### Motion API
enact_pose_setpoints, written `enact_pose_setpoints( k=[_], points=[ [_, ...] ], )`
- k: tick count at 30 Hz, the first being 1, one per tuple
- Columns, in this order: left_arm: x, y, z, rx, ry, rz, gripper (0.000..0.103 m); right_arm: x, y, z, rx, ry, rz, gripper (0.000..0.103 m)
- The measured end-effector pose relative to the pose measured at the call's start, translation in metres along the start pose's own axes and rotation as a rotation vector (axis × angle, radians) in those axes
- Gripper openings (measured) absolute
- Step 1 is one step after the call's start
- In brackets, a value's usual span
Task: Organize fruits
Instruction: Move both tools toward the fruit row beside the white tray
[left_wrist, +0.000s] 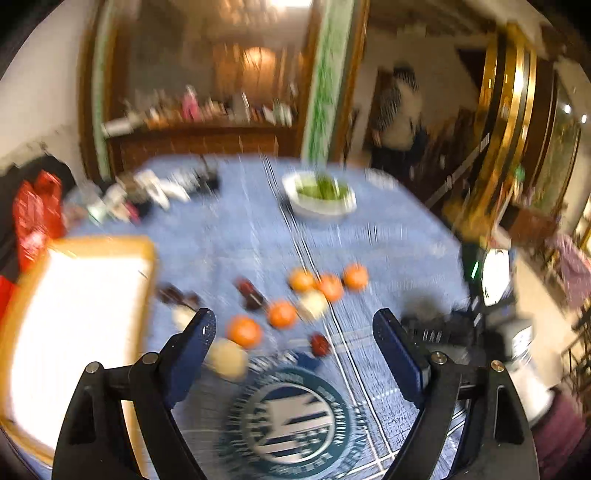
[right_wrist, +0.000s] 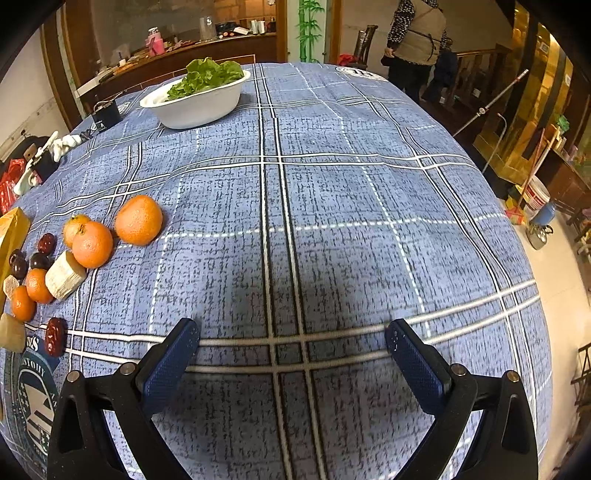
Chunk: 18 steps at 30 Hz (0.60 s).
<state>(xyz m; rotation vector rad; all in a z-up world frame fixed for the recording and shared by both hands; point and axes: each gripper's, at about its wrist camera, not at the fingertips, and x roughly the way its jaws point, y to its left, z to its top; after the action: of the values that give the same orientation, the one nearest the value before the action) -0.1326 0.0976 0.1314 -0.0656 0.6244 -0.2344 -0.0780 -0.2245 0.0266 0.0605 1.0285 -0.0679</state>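
Note:
Several oranges (right_wrist: 138, 219) lie in a loose cluster on the blue checked tablecloth, with pale cut chunks (right_wrist: 65, 275) and dark red dates (right_wrist: 55, 336) among them. In the blurred left wrist view the same oranges (left_wrist: 244, 331), a pale chunk (left_wrist: 227, 358) and a date (left_wrist: 319, 344) sit just ahead of my left gripper (left_wrist: 294, 317), which is open and holds nothing. My right gripper (right_wrist: 293, 332) hovers open over bare cloth, to the right of the fruit. A white tray with a yellow rim (left_wrist: 147, 258) lies left of the cluster.
A white bowl (right_wrist: 221, 107) of green leaves stands at the far side of the table. Small gadgets and a black box (right_wrist: 107, 114) crowd the far left edge. A person (right_wrist: 417, 37) stands beyond the table. A dark device (left_wrist: 443, 325) sits to the right.

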Motion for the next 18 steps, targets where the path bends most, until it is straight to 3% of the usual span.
enact_pose_setpoints(
  k=[3, 7, 11, 15, 18],
  points=[
    [-0.060, 0.030, 0.019, -0.025, -0.143, 0.041, 0.087, -0.016, -0.001, -0.007, 0.031, -0.035, -0.011, 0.090],
    [-0.126, 0.061, 0.048, -0.011, -0.300, 0.124, 0.087, -0.079, 0.004, -0.006, 0.007, -0.202, -0.037, 0.089],
    [-0.161, 0.074, 0.072, 0.033, -0.409, 0.213, 0.098, -0.161, 0.015, 0.011, -0.013, -0.391, -0.026, 0.090],
    [-0.153, 0.081, 0.071, 0.039, -0.388, 0.224, 0.103, -0.206, 0.032, 0.021, -0.041, -0.499, 0.033, 0.101],
    [-0.115, 0.085, 0.056, 0.029, -0.271, 0.188, 0.103, -0.188, 0.050, 0.023, -0.037, -0.420, 0.159, 0.101]
  ],
)
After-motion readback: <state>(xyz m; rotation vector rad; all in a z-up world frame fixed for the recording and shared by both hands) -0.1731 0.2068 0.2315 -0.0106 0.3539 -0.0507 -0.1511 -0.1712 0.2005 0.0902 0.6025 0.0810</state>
